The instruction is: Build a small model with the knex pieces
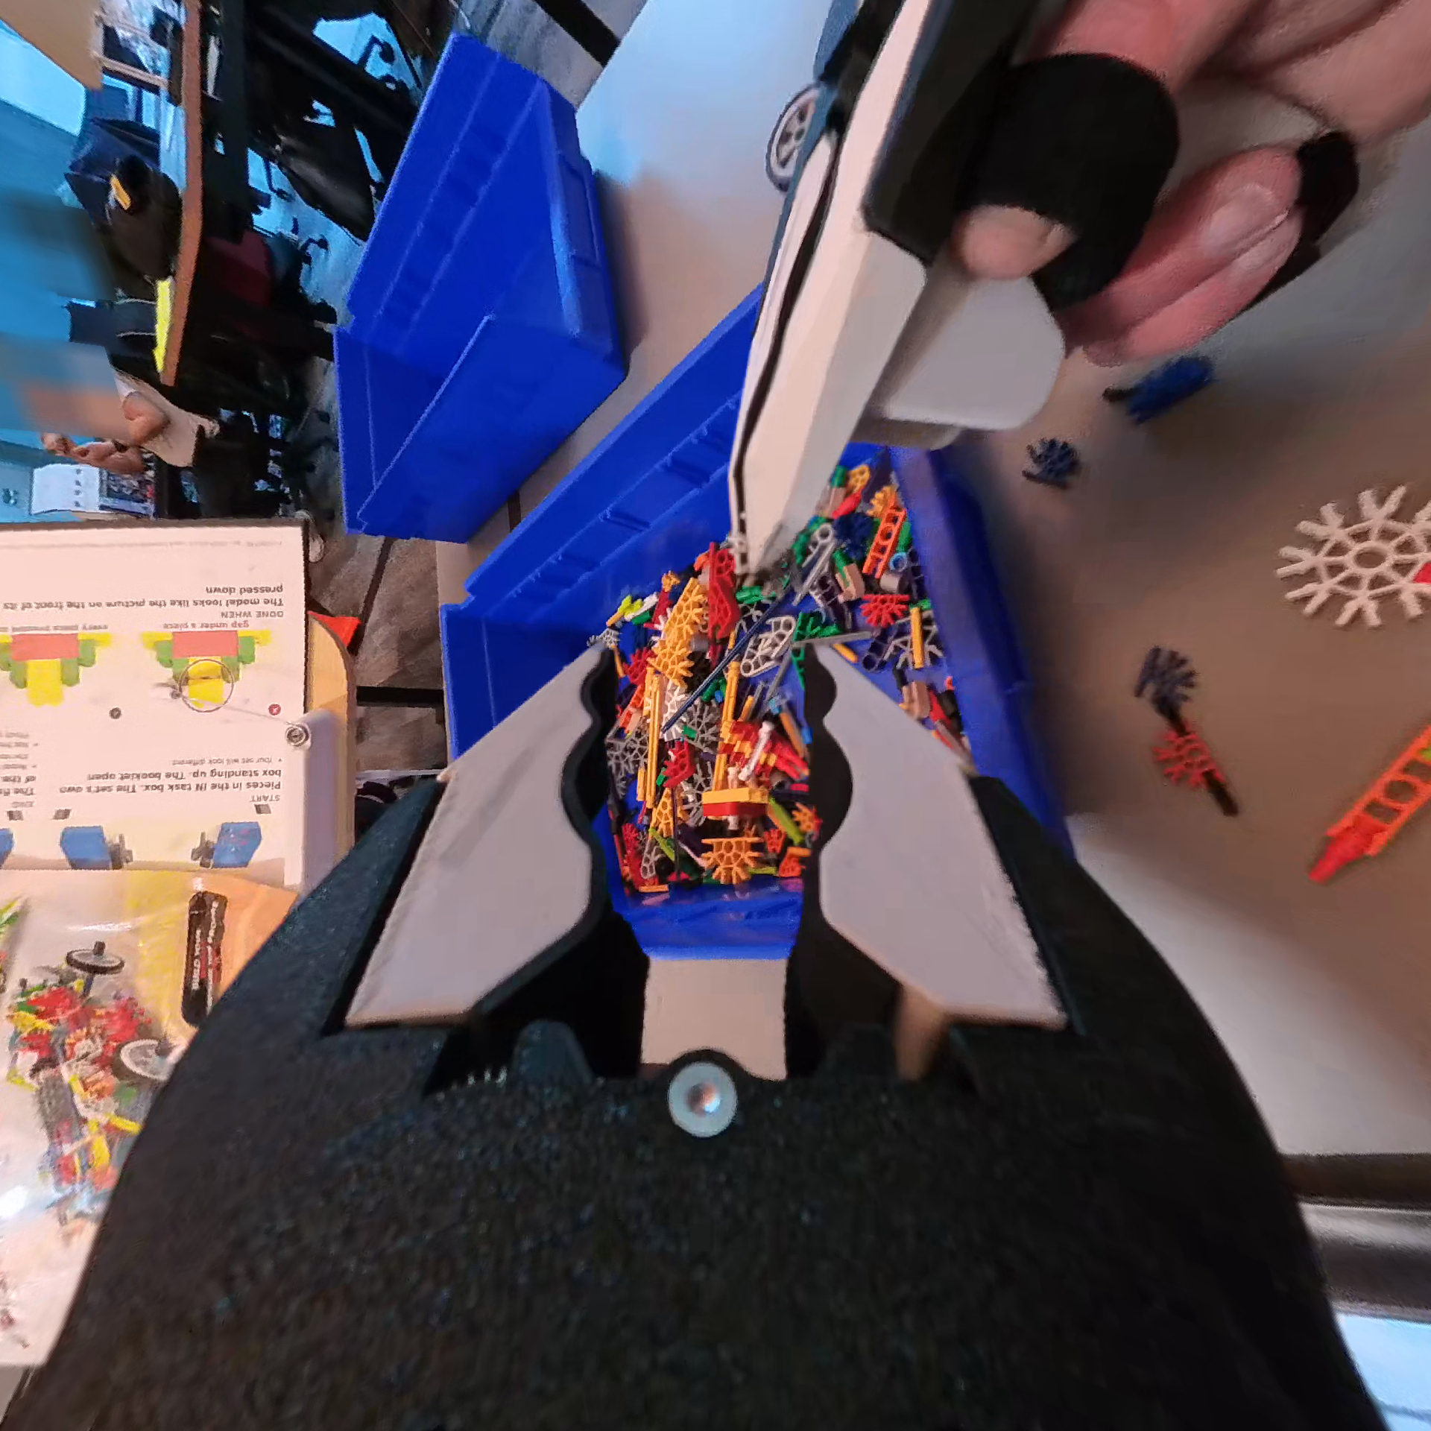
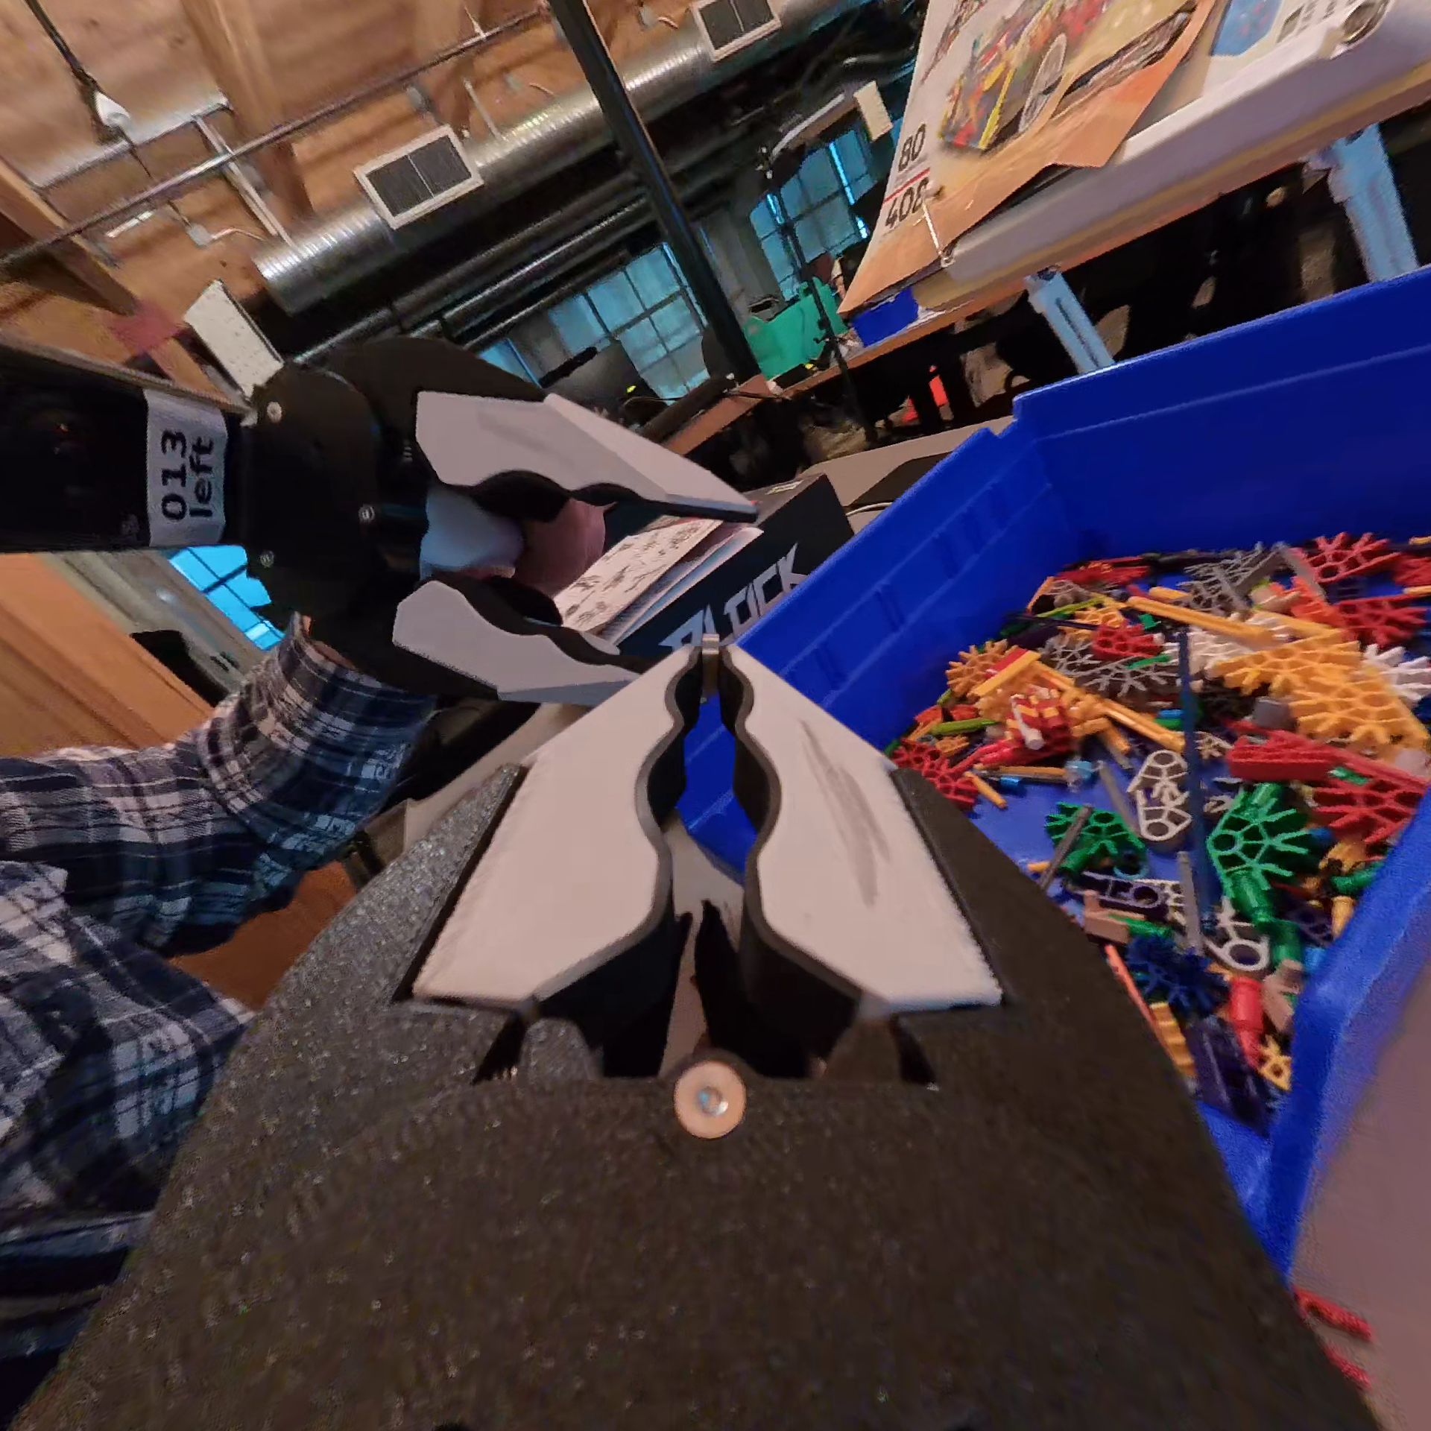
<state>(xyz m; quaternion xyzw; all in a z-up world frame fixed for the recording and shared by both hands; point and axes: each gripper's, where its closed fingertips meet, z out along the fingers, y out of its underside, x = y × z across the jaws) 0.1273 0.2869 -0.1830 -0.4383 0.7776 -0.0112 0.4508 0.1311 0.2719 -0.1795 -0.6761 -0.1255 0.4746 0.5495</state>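
Behind your table runs a workshop of ducts and benches, and while your left gripper [image 1: 708, 720] hangs spread over the blue bin [image 2: 890, 619] of light, stiff, snaggy plastic pieces [image 2: 1208, 743], your right gripper [image 2: 711, 658] pinches a small grey piece [image 2: 710, 649] at its tips.

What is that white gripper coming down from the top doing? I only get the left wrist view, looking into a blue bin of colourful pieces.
Observer: In the right wrist view, the right gripper is almost shut, pinching a small grey piece at its tips.
Operator: Who holds my gripper?
Observer: Behind the left gripper there is an arm in a blue plaid sleeve.
Operator: Anything beyond the bin?
Observer: A black box with an open booklet on it stands just outside the blue bin.
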